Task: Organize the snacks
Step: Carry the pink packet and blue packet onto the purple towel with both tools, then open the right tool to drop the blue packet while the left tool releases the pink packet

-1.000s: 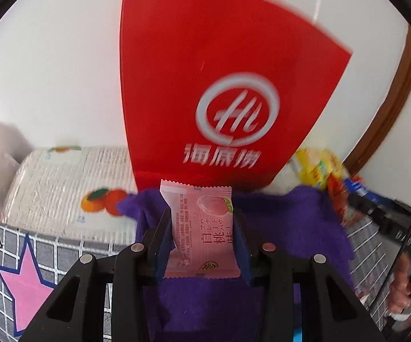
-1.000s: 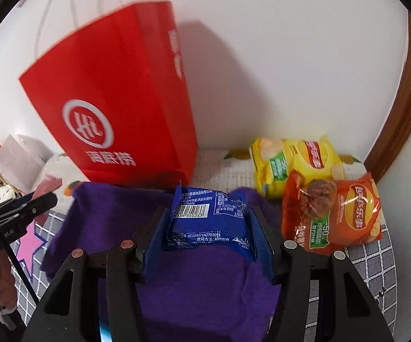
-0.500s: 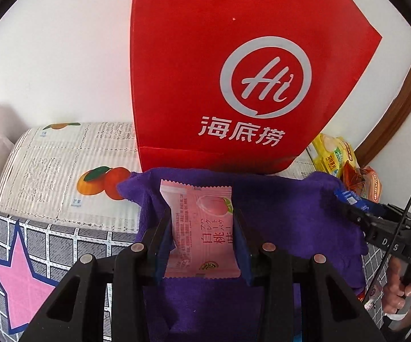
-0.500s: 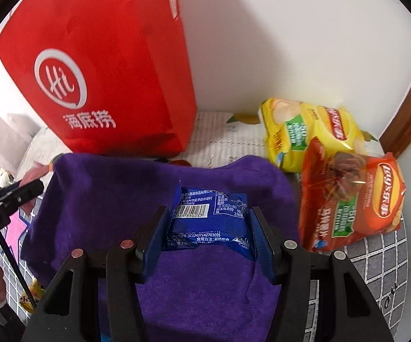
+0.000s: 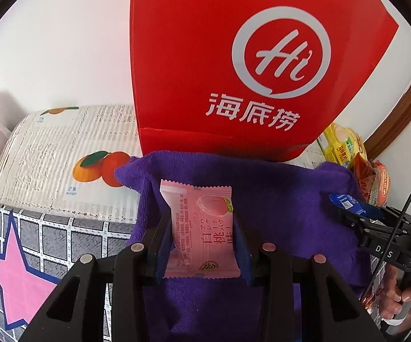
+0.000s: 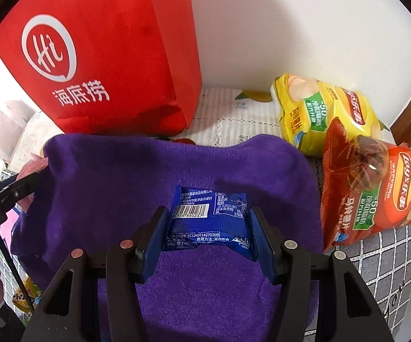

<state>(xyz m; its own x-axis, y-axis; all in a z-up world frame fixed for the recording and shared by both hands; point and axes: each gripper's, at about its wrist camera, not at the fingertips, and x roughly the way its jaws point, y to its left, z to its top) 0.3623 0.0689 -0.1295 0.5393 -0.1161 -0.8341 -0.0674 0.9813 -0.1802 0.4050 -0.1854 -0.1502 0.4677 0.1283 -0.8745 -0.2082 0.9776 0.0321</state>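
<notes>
Clearly, the left gripper [image 5: 202,228] pinches a pink peach snack packet [image 5: 202,229] upright at lower centre, over the purple towel [image 5: 276,199]. Right of that, the right gripper [image 6: 209,225] clamps a blue snack packet [image 6: 209,222], possibly just clear of the towel. Two crisp bags [image 6: 370,188] lie at far right beside the red paper bag [image 6: 114,51].

A home setting, by the look of it: a table against a plain white wall [image 6: 305,28], spread with a fruit-print cloth [image 5: 63,154] and a grid-patterned mat [image 5: 48,242] bearing a pink star. A red paper shopping bag [image 5: 205,71] stands upright at the wall, a purple towel [image 6: 205,171] lies in front, and two crisp bags [image 6: 347,148] rest beside a brown wooden trim [image 5: 399,119].
</notes>
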